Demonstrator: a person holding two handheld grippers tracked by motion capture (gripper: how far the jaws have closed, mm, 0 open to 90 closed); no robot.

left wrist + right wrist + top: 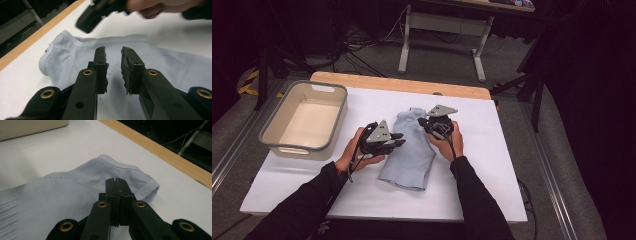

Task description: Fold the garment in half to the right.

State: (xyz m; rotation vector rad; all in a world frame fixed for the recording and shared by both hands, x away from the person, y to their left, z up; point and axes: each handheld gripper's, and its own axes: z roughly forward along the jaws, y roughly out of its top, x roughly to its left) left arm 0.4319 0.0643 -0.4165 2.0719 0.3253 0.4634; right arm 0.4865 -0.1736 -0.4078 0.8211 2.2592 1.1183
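A light blue garment (408, 152) lies folded in a long strip on the white table (487, 150), its ribbed edge toward the far side. My left gripper (401, 139) hovers at the garment's left side, pointing right. In the left gripper view its jaws (113, 51) stand a little apart above the cloth (72, 50) with nothing between them. My right gripper (425, 123) hovers over the garment's far right corner. In the right gripper view its jaws (116, 180) are pressed together, empty, just above the cloth (62, 195). The right gripper (93, 15) also shows, blurred, in the left gripper view.
A beige plastic bin (271, 121) stands empty at the table's far left. The table's wooden edge (402, 84) runs along the back. Beyond it are a table frame (439, 25) and cables on the floor.
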